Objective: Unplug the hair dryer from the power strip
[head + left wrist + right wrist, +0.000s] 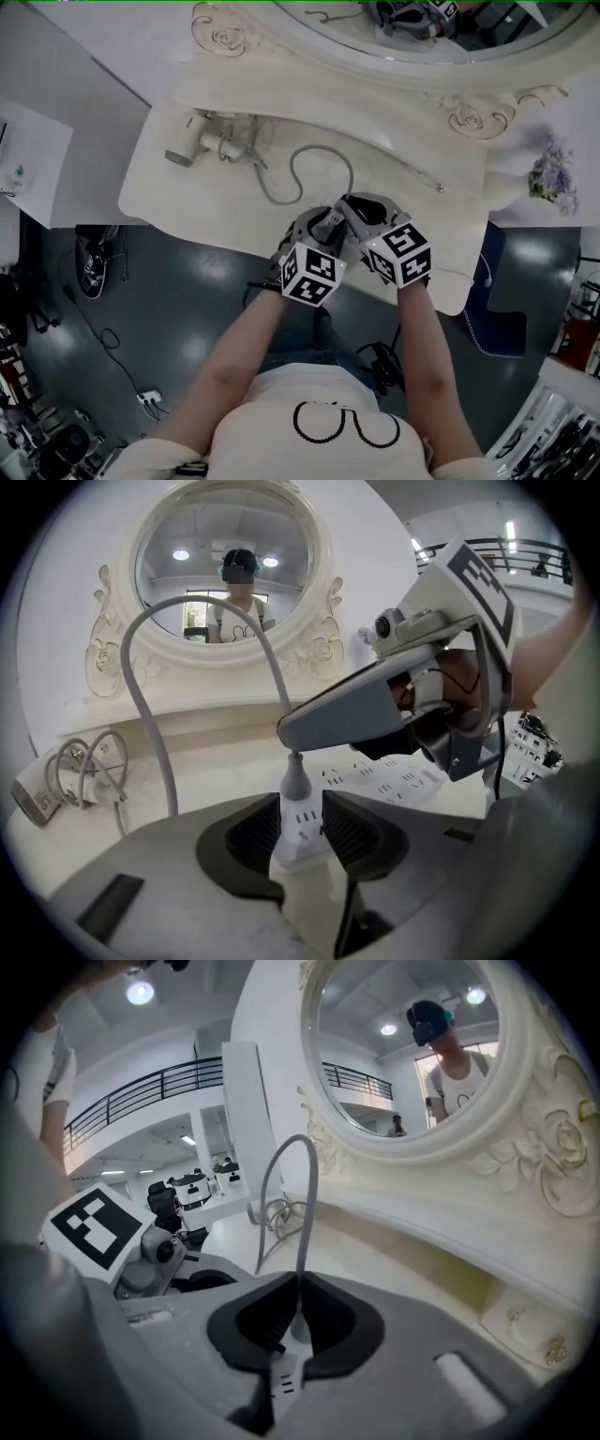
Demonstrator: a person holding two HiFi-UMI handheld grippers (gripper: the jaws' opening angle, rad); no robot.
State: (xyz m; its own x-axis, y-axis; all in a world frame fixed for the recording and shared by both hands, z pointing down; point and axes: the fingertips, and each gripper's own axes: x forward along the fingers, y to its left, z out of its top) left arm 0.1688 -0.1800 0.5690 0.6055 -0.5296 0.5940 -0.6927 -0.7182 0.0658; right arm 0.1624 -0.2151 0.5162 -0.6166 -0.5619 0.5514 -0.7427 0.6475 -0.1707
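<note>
Cream tabletop (178,202): we clamp the power strip (394,780) in our left tongs (300,810) to steady it, right tongs (297,1312) pinching the cord (306,1204) just above its plug (295,780); hair dryer (184,150) lies upper left.

Beyond the right gripper (345,202) stands an oval mirror in a cream carved frame (187,574); purple flowers (553,176) are well to its right.

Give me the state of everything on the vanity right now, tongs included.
Left tongs: shut on the power strip.
Right tongs: shut on the cord just above the plug.
Plug: seated in the power strip.
Cord: slack loop across the vanity.
Hair dryer: lying on the vanity, untouched.
</note>
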